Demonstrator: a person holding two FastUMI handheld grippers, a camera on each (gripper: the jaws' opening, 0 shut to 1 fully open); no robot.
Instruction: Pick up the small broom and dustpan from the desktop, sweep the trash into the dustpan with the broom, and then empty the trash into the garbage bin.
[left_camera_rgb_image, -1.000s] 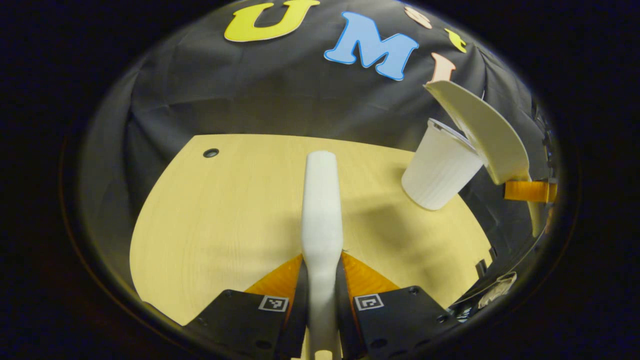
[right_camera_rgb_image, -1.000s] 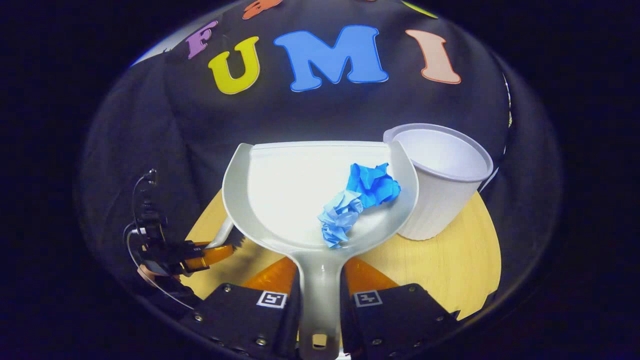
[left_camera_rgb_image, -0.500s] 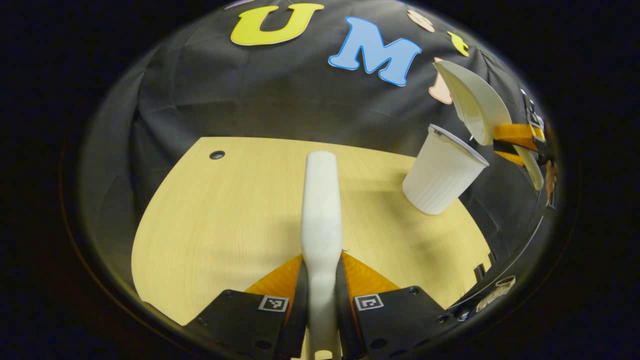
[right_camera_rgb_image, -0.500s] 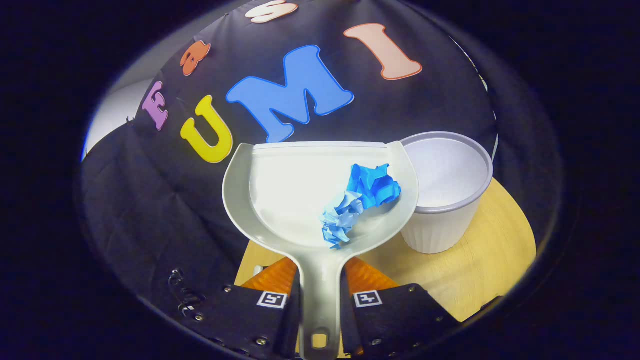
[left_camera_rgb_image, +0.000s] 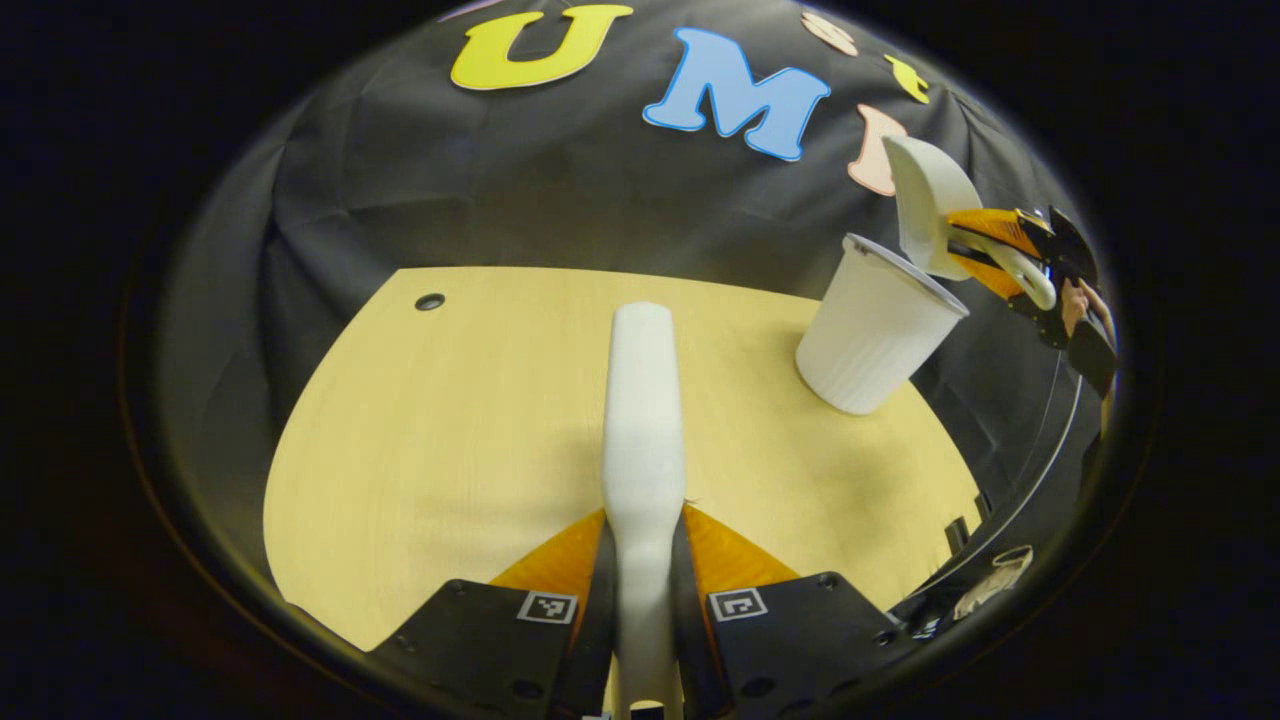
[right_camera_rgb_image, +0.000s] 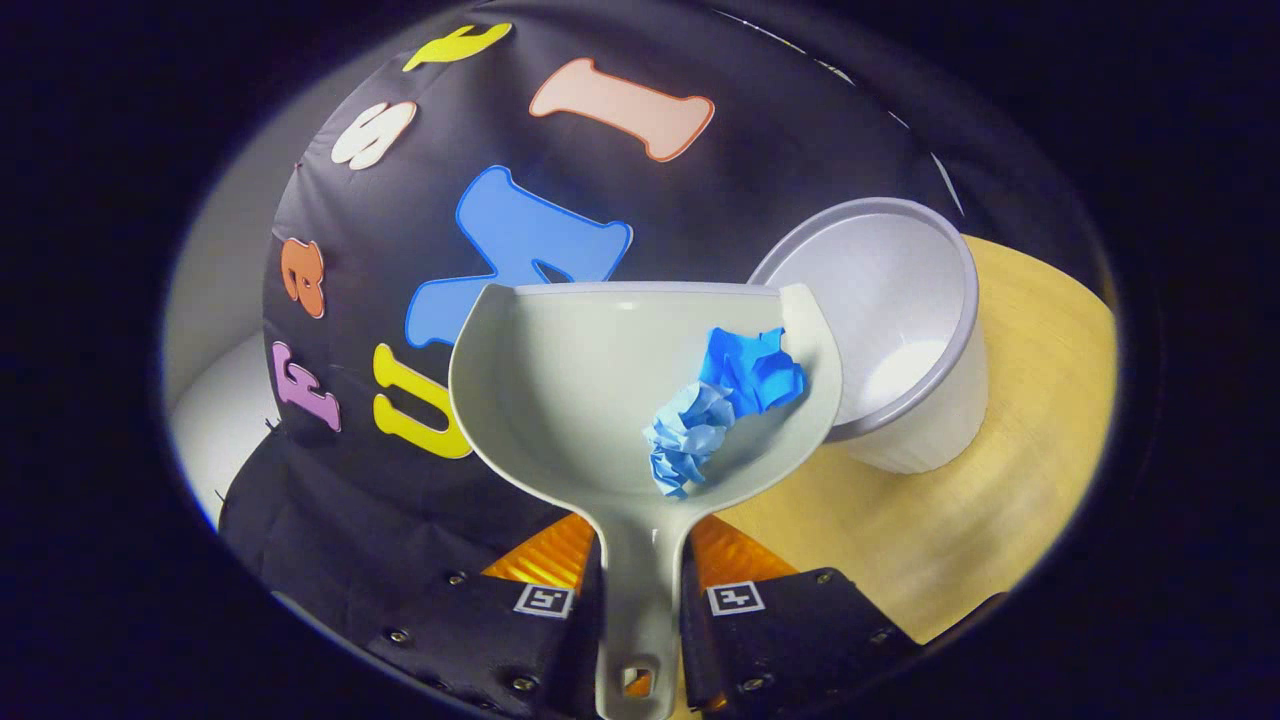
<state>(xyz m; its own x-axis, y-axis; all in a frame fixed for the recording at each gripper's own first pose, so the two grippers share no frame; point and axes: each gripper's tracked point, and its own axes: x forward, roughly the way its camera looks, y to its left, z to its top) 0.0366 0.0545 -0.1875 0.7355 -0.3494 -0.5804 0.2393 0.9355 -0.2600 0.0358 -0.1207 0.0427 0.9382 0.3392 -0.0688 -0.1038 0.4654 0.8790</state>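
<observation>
My right gripper (right_camera_rgb_image: 640, 570) is shut on the handle of the white dustpan (right_camera_rgb_image: 590, 390), which is tilted sideways with its right rim over the mouth of the white ribbed bin (right_camera_rgb_image: 900, 320). Two crumpled blue paper balls (right_camera_rgb_image: 725, 395) lie in the pan near that rim. My left gripper (left_camera_rgb_image: 643, 560) is shut on the white handle of the small broom (left_camera_rgb_image: 642, 400), held low over the wooden desktop (left_camera_rgb_image: 450, 450). In the left gripper view the bin (left_camera_rgb_image: 870, 325) stands at the far right, with the dustpan (left_camera_rgb_image: 925, 200) and the right gripper (left_camera_rgb_image: 1010, 255) raised above its rim.
The desktop (right_camera_rgb_image: 1000, 480) has a small round hole (left_camera_rgb_image: 429, 301) near its far left corner. Black cloth hangs behind and beside the table. A hand (left_camera_rgb_image: 1078, 300) holds the right gripper at the right edge of the left gripper view.
The dustpan has been lifted and rolled sideways toward the bin, so the bin's mouth now opens under its right rim. The paper balls stay in the pan. The broom has barely moved.
</observation>
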